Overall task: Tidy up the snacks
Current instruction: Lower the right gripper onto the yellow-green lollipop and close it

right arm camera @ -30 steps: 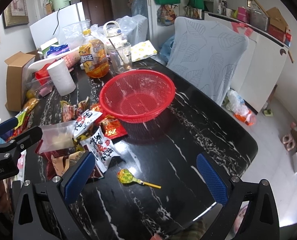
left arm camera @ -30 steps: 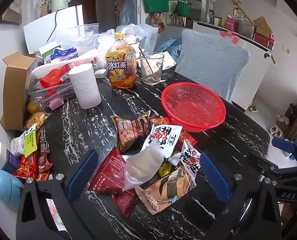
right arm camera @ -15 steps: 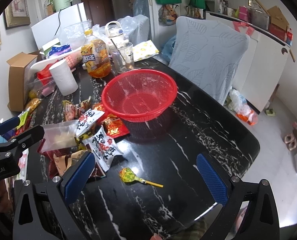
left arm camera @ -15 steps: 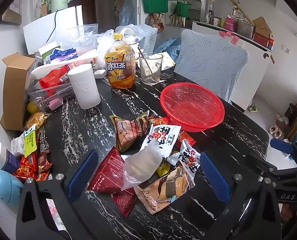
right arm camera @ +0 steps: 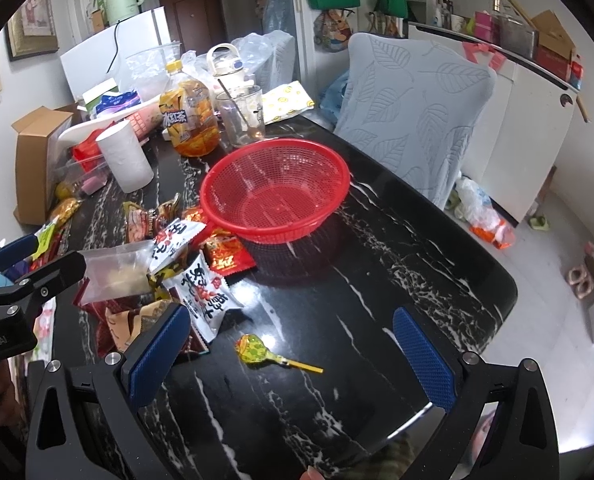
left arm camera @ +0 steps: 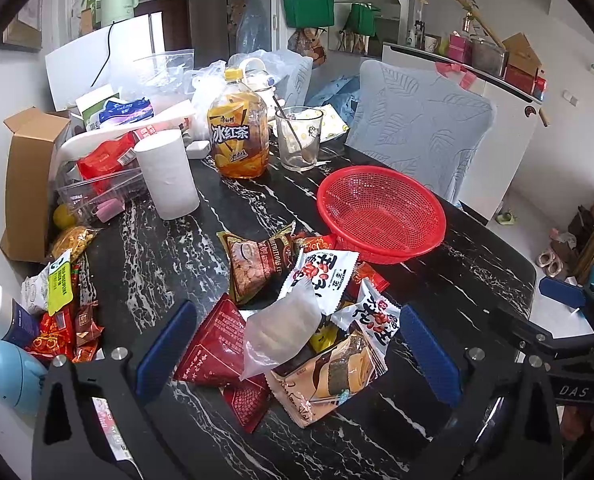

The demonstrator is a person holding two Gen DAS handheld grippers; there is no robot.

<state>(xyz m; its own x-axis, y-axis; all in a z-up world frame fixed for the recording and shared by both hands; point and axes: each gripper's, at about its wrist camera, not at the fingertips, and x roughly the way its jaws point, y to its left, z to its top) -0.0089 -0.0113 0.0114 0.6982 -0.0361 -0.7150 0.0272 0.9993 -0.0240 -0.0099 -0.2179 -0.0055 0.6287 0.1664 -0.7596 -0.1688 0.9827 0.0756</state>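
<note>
My left claw (left arm camera: pixel 297 356) hangs released, its two blue pads spread on either side of a heap of crinkled snack packets (left arm camera: pixel 297 320) on the black, white-veined marble counter (left arm camera: pixel 157 256). I count at least seven packets in the heap, but they overlap, so the exact number is hard to make out. On top, between my pads, sits one translucent zip bag (left arm camera: pixel 283 330); just left of it lies one dark red foil packet (left arm camera: pixel 213 346), and nearest me one tan packet (left arm camera: pixel 329 376), partly buried. Ahead and to the right, one round red plastic mesh basket (left arm camera: pixel 381 212) holds nothing, its near rim touching the heap's far edge.

My right claw (right arm camera: pixel 293 364) is also released, with one lollipop (right arm camera: pixel 257 352) in a yellow-green wrapper lying on the counter between its pads, apart from the heap. Farther ahead stand one bottle of iced tea (left arm camera: pixel 237 140), one clear glass (left arm camera: pixel 299 138) with a spoon in it, and one white paper roll (left arm camera: pixel 169 174).
</note>
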